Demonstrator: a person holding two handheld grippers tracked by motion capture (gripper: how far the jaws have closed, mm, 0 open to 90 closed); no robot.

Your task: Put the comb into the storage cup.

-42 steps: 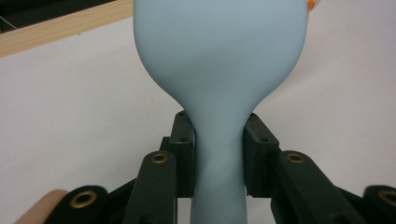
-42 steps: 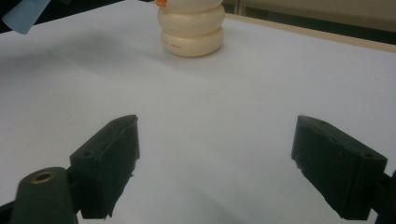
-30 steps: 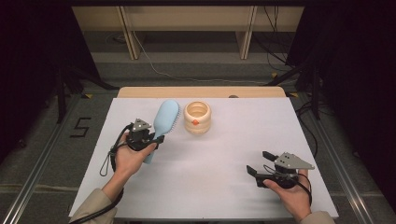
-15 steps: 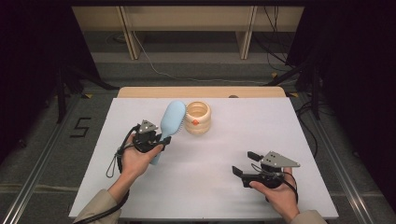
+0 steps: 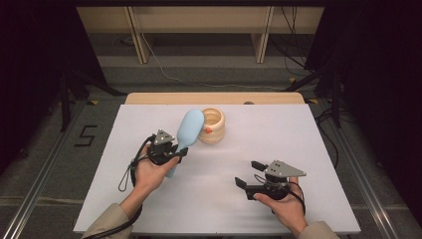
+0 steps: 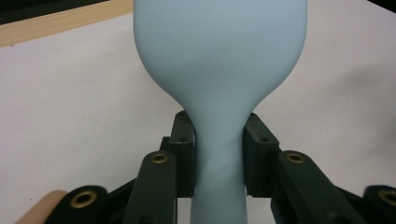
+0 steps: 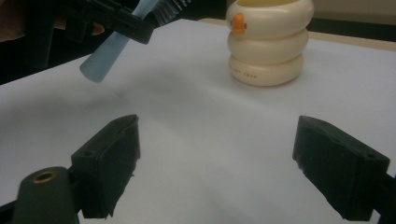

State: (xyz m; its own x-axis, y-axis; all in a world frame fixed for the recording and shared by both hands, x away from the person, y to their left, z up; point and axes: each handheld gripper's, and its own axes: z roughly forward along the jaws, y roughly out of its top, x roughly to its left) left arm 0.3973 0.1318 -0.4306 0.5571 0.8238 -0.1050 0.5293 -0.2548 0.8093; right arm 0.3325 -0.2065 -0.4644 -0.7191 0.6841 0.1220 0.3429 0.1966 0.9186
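The left gripper (image 5: 174, 152) clamps the pale blue hairbrush (image 5: 188, 133) by its handle. Its head points away toward the cream ringed cup (image 5: 213, 126), possibly touching. The right gripper's (image 5: 251, 177) fingers gape wide, empty.

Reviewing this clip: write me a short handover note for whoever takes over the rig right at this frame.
Left tongs: shut on the neck of the light blue hairbrush, holding it off the white table; the brush head, bristles facing right, is up by the rim of the cream ringed cup.
Right tongs: open, empty, hovering low at the near right of the table, facing the cup.
Done: brush picked up and brought to the cup.
Left: probably stand the brush in the cup. It is not inside yet. The right tongs could steady the cup if it tips.
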